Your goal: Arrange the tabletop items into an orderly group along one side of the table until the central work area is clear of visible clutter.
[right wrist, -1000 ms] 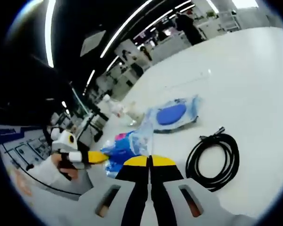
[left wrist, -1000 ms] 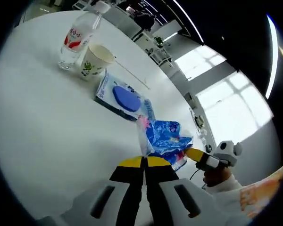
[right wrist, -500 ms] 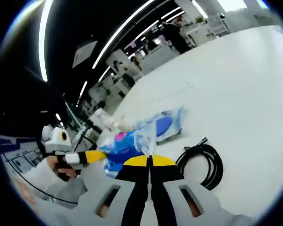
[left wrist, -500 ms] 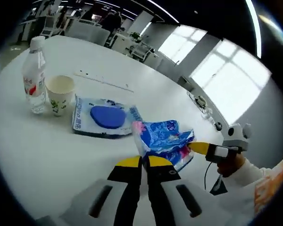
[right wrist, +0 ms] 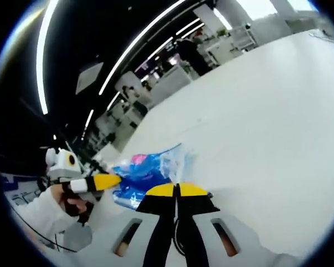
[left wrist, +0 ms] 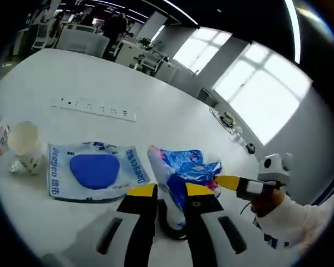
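Step in hand, by my read: both grippers are carrying the crinkly blue snack bag in the air, heading for the item group on the left.

Left gripper view, left to right:
- Water bottle is just peeking in at the far-left edge, touching or nearly touching the paper cup.
- White pouch with the blue oval is lying flat just right of the cup, near side of the table.
- Power strip is sitting farther back, well apart from the group.
- Left gripper has its jaws slightly apart with the bag's clear end sitting between them; I can't tell whether it's actually pinching. A dark loop, probably a cable, is showing below between the jaws.
- Right gripper, held in a person's hand, is reaching the bag's right end.

Right gripper view: right gripper has its jaws together, clamped on the bag's clear corner; the left gripper is coming in from the left.

Next move: lowering the bag just right of the pouch, then opening both tools.

Room: wide bare white table is running far and right, so there's plenty of swing space. The table's left rim is close behind the bottle, so don't push the group further left. The cable will still need moving.
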Demonstrator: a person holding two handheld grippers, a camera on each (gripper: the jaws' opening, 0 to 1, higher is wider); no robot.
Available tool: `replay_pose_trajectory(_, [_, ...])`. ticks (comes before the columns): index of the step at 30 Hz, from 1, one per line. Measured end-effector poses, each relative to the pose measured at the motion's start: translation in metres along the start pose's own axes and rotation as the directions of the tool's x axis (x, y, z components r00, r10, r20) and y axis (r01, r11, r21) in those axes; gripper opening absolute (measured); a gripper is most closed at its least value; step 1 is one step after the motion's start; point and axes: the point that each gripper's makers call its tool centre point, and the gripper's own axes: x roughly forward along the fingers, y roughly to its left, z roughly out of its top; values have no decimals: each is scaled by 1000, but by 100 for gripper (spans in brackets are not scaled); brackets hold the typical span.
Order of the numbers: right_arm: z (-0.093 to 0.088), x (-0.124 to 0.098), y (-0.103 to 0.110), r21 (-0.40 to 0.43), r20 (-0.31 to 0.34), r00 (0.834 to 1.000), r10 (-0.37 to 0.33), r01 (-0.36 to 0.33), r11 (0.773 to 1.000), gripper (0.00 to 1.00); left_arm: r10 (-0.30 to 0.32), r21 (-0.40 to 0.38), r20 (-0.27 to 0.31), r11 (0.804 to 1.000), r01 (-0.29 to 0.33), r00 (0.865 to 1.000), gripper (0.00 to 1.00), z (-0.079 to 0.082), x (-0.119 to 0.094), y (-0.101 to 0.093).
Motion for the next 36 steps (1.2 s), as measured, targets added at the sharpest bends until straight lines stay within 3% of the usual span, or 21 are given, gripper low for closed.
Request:
replay_pose_trajectory(7, [14,9,-32,-16,26,999,-38,39,999,0,-41,5,3,999,41,999,33,5,31,-4])
replay_pose_trajectory(12, [16,22,-50,-78,22,998,-63,64,995,0,-61,-14,-12,998,61,998,40,1,52,-11])
replay_pose_trajectory(15, [14,28,-64,-92,9,997,-82,83,992,0,-65,-7,-22,998,65,998,46,-3,64,-11])
replay_pose_trajectory(18, [8,35,-80,-142,-1,995,-99,98,985,0,-27,8,-46,1000,27,999,51,-9,73,-2])
replay_pose_trajectory(22, [-1,39,-95,-131,-24,994,-111,107,986,0,-50,-4,-55,999,50,997,54,-13,85,-3])
replay_pose_trajectory(24, [-3,41,-104,-168,-29,990,-136,129,977,0,-49,6,-59,999,50,997,54,-14,89,-3])
replay_pose_trajectory(26, [-5,44,-112,-137,-33,987,-159,153,979,0,-51,-3,-50,999,51,997,54,-12,91,-3])
replay_pose_trajectory(27, [-2,48,-117,-79,-19,988,-156,154,985,0,-58,-26,-40,998,57,997,54,-10,92,-4])
replay_pose_trajectory(30, [1,52,-118,-92,-17,988,-153,150,984,0,-72,-44,-25,997,71,997,54,-8,90,-7])
replay_pose_trajectory(36, [-4,65,-116,-95,-46,989,-141,136,986,0,-54,20,-47,998,55,997,55,-12,77,-1])
